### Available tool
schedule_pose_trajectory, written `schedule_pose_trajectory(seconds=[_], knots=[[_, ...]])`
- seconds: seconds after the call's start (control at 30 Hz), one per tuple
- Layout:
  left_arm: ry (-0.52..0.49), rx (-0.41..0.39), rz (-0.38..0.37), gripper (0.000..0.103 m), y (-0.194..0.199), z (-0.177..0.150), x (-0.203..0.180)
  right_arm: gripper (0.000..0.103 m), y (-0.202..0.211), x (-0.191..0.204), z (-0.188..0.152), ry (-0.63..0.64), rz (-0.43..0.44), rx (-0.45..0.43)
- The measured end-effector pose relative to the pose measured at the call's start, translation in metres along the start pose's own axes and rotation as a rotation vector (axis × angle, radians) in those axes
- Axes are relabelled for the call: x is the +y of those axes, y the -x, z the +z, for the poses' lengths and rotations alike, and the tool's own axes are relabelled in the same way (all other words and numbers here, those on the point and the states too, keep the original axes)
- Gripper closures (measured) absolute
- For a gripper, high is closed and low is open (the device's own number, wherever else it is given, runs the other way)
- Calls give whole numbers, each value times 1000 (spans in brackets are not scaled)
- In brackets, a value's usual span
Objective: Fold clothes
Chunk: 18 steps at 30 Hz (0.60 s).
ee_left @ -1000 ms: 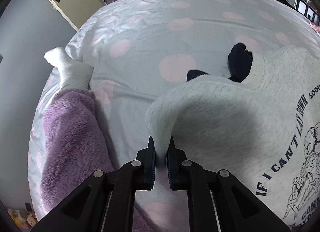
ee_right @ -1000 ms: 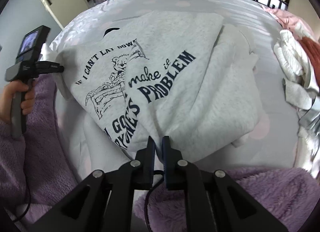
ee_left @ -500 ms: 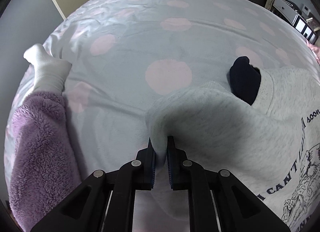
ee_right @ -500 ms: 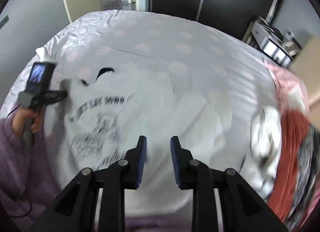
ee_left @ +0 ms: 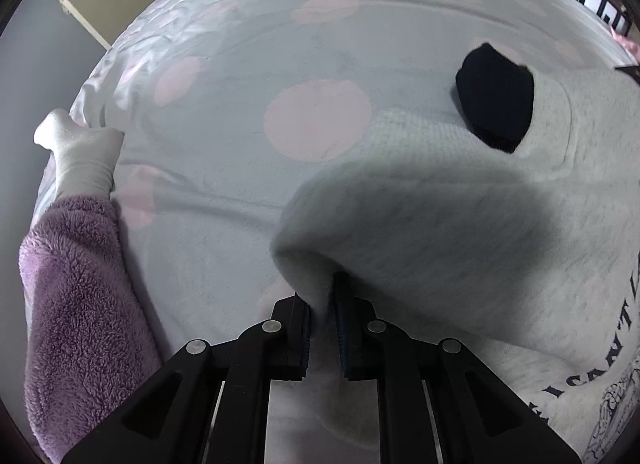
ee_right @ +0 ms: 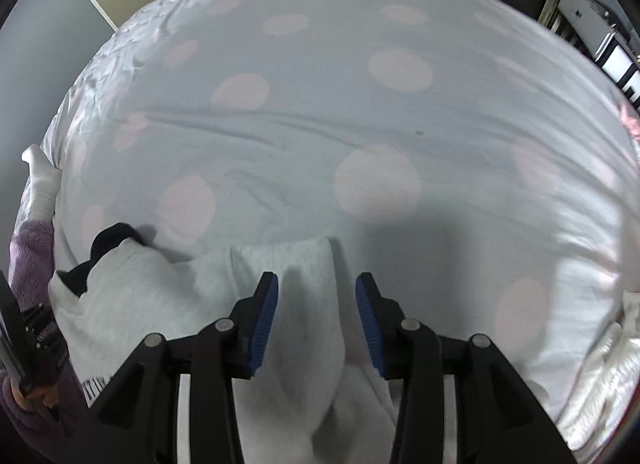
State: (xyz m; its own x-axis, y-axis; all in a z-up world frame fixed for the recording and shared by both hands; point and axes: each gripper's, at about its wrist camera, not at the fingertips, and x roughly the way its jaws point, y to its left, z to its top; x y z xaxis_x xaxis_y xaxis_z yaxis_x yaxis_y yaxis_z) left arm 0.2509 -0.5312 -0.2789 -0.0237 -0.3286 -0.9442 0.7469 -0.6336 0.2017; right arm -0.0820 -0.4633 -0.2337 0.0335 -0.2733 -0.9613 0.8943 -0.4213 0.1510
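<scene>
Now the left hand-held gripper pinches the grey sweatshirt; the right hand-held gripper has just been spreading.

sweatshirt on bed

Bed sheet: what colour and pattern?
The bed sheet is pale grey-white with large pink dots, clearest in the right wrist view.
</scene>
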Motion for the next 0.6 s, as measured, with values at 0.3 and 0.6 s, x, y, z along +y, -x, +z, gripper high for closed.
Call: schedule_pose_trajectory(seconds=[0.3,0.6], knots=[[11,-28,-2,91,6,-3,-2,87,-43,12,-9,22,11,22],[136,-155,-36,95,64,5,18,96,88,30,-27,12,-168,-234]])
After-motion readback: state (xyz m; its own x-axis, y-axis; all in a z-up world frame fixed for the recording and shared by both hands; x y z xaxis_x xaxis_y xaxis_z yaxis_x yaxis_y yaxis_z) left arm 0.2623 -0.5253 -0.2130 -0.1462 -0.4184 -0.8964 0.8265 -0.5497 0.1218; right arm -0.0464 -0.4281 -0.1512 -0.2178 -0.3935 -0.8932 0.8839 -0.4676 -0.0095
